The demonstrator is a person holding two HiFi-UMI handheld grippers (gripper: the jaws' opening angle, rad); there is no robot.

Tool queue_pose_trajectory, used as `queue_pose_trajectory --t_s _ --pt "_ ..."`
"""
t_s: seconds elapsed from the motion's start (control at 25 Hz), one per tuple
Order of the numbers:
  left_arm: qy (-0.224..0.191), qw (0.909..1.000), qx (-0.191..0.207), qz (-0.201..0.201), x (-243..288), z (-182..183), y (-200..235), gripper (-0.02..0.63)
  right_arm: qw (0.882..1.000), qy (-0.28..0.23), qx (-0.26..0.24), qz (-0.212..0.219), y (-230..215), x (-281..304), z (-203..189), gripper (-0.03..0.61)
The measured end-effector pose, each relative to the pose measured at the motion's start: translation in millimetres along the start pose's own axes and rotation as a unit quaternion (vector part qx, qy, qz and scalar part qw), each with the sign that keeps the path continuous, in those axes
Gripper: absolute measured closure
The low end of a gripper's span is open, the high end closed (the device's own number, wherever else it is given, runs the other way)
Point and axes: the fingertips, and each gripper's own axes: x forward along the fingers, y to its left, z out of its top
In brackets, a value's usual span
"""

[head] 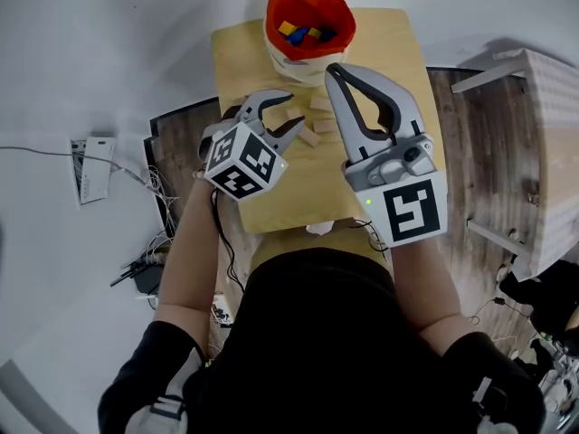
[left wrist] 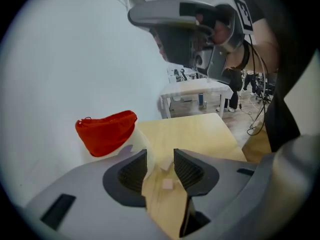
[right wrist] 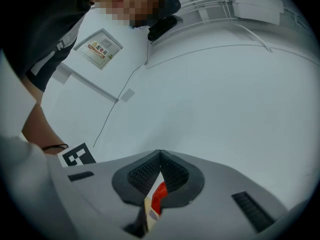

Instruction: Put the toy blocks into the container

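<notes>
While the red container (head: 309, 16) sits at 12 o'clock on the wooden table (head: 398, 43), blocks (head: 310, 136) lie mid-table by the left gripper (head: 288, 116), jaws parted, empty; the right gripper (head: 333, 69) is closed on nothing; plank floor (head: 479, 143) at 3 o'clock

I see the container (head: 308, 61) standing upright, a soft tub with a bright red lining folded over its rim and a pale lower wall. Its mouth is open upward. Inside it lie coloured blocks (head: 298, 34), yellow, blue and red, in a loose heap. Just in front of the container, a few plain wooden blocks (head: 310, 137) lie flat on the table (head: 389, 52), close to each other and outside the container. In the left gripper view one small pale cube (left wrist: 167, 184) lies nearer to me than the container.
</notes>
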Motion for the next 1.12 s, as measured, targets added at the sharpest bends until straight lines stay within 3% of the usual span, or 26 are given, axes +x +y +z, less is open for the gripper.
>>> queue_pose_trajectory --t_s 0.48,0.72,1.12 --pt "0.068 0.9956 -0.024 -0.06 55.2 -46.9 -13.5 0.383 1.0 0.011 0.008 -0.005 -12.1 4.2 -12.3 0.554" --pt "0.134 0.986 -0.03 -0.094 81.7 -85.9 -21.1 0.383 1.0 0.016 0.012 -0.009 -15.5 3.6 -17.2 0.554" --pt "0.193 0.9718 -0.018 -0.134 112.2 -118.6 -27.0 0.383 1.0 0.022 0.015 -0.014 -19.9 4.4 -23.9 0.554"
